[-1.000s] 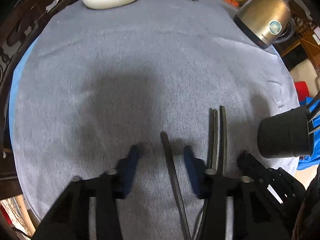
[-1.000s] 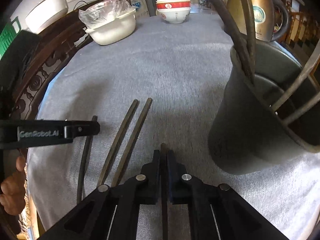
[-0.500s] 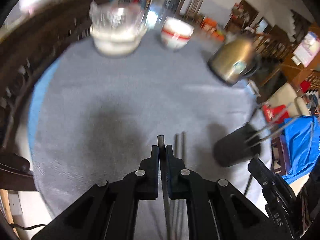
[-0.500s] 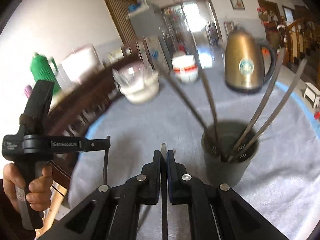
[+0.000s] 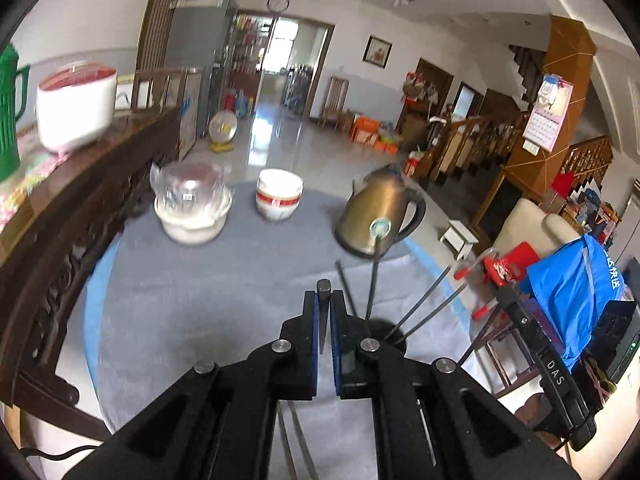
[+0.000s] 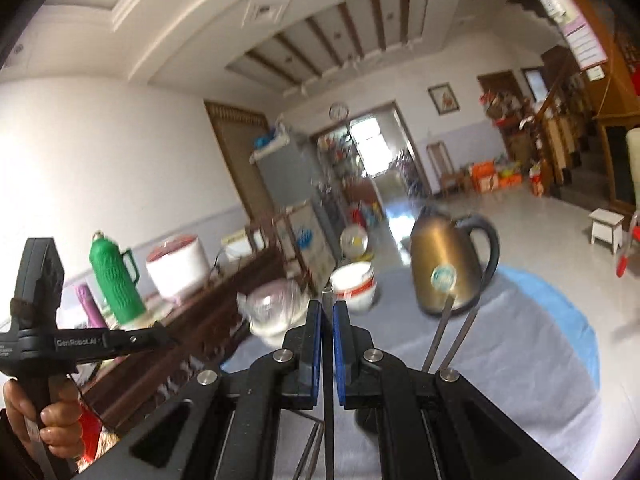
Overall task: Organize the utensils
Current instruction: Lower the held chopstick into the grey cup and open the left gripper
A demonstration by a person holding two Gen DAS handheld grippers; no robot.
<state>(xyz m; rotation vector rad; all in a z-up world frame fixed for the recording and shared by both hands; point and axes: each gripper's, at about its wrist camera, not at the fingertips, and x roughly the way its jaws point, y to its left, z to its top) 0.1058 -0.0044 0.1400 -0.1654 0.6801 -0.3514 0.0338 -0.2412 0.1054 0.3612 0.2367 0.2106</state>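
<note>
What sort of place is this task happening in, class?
Most likely a family home's living and dining hall: a cloth-covered table with a kettle and stacked bowls, plus a wooden staircase and wall clock.

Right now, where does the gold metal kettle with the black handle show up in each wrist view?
Left wrist: gold metal kettle with the black handle, right of centre, on the far side of the grey tablecloth.
Right wrist: kettle, right of centre, at mid height.
Shared landmark: the white bowl with a red band, just left of the kettle in both views.
</note>
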